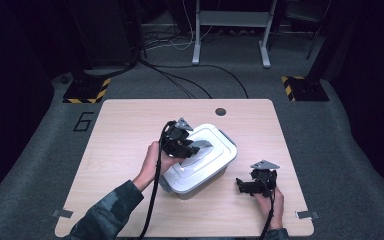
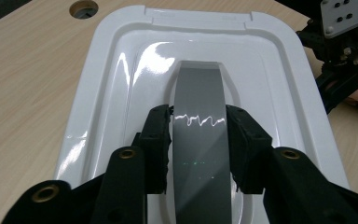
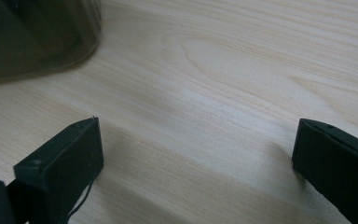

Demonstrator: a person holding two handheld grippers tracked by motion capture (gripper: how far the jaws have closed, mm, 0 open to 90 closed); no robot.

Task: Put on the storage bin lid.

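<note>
A plastic box [image 1: 200, 167] with a white lid [image 1: 205, 150] sits near the middle of the wooden table [image 1: 125, 125], turned at an angle to the table's edges. The left gripper [image 2: 198, 135] is down on top of the lid, and its own view shows the two black jaws set either side of the grey handle [image 2: 199, 93] that runs along the lid's recessed centre, each jaw pressing against an edge of that strap, so it looks clamped on the handle. The right gripper [image 3: 193, 154] rests low over bare wood just to the right of the box, jaws spread wide with nothing between them; a dark, curved corner of the box wall [image 3: 32, 37] shows at the top left of its view. The step in hand seems to be taking hold of the handle, either to carry the box or to lift the lid away. Whether the side latches [image 1: 223, 134] are fastened or released is hard to tell from the high view, where they are small and grey. The next move likely calls for a steady upward pull from the left hand [image 1: 152, 160], kept straight so the strap does not slip out sideways, while the right gripper comes in against the box wall to brace it if the lid is meant to part from the base.
</note>
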